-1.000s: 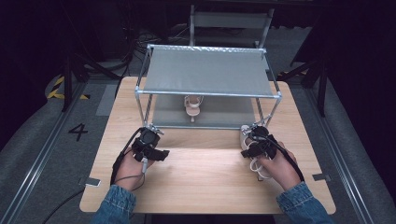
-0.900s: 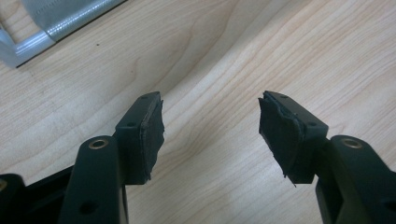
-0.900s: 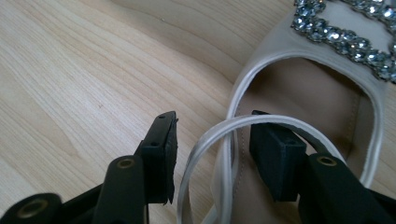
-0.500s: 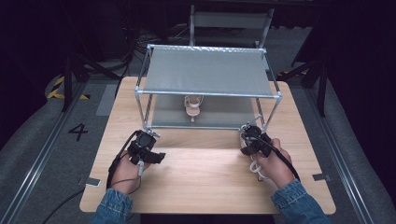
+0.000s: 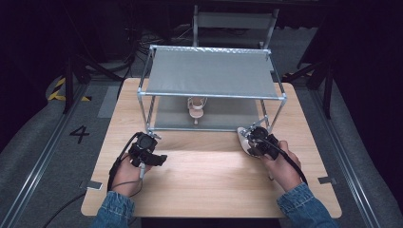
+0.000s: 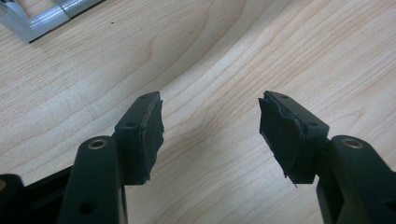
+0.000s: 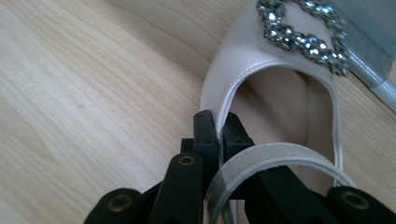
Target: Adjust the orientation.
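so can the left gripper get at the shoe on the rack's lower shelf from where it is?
Probably yes. The left gripper is open and empty, and the rack is open-fronted, leaving a free path to the shoe between its front posts.

rack: grey metal two-tier shelf, far half of table
second shoe: pale heel on lower tier, under top shelf
table: light wood
floor mark: "4", left of table

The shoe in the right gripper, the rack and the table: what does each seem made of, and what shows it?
Shoe: smooth cream satin or leather-like upper, by its soft sheen and stitched edge; glittering faceted buckle, probably rhinestones. Rack: silvery metal tubing, with dull grey shelves. Table: pale wood or wood-look laminate, by its grain.
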The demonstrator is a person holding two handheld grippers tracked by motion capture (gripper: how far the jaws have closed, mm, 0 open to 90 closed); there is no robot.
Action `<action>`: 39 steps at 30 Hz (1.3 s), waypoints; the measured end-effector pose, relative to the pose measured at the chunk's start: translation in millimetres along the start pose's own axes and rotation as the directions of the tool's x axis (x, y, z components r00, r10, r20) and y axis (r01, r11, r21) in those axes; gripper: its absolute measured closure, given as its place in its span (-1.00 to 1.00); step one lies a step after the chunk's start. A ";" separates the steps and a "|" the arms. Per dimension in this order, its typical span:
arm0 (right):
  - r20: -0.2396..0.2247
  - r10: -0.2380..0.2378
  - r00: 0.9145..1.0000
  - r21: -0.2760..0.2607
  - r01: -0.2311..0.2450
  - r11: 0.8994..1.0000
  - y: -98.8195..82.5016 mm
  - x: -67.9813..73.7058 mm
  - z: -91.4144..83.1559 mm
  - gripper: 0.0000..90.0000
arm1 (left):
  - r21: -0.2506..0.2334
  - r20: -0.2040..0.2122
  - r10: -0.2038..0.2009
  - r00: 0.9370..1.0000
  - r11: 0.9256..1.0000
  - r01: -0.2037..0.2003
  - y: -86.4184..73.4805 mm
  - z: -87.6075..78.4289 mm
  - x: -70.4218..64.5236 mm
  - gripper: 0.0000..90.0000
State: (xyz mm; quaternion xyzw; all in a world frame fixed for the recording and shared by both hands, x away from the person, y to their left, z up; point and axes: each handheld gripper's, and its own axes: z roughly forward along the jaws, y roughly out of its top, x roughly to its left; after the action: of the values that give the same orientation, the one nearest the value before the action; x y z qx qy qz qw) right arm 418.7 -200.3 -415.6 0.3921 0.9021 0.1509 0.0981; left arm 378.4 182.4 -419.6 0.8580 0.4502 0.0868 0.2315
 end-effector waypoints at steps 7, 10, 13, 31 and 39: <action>-0.010 -0.014 1.000 -0.040 0.014 0.999 12.9 2.1 -11.7 0.93 | -0.014 -0.015 -0.016 1.000 1.000 0.016 -6.3 -6.9 4.7 -0.11; -0.004 -0.024 1.000 -0.054 0.024 0.998 22.2 0.9 -13.5 0.93 | -0.018 -0.011 -0.026 1.000 0.999 0.026 -10.8 -8.7 6.3 -0.11; 0.004 -0.034 0.999 -0.065 0.035 0.997 32.5 -1.0 -13.4 0.92 | -0.020 -0.016 -0.020 1.000 1.000 0.020 -14.1 -11.7 7.1 -0.11; 0.045 -0.068 0.997 -0.084 0.071 0.994 76.2 -9.5 12.9 0.91 | -0.014 -0.029 -0.064 0.998 0.998 0.064 -30.7 -17.8 13.5 -0.12; 0.086 -0.083 0.993 -0.094 0.091 0.991 85.0 -10.8 21.7 0.91 | -0.006 -0.027 -0.068 0.997 0.998 0.067 -31.3 -16.3 14.3 -0.12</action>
State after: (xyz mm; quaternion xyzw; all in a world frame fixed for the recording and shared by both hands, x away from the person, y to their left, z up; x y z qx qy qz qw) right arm 490.0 -149.0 -405.5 0.3528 0.9052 0.1743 0.1604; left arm 357.9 214.5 -421.0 0.8405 0.4817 0.0916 0.2305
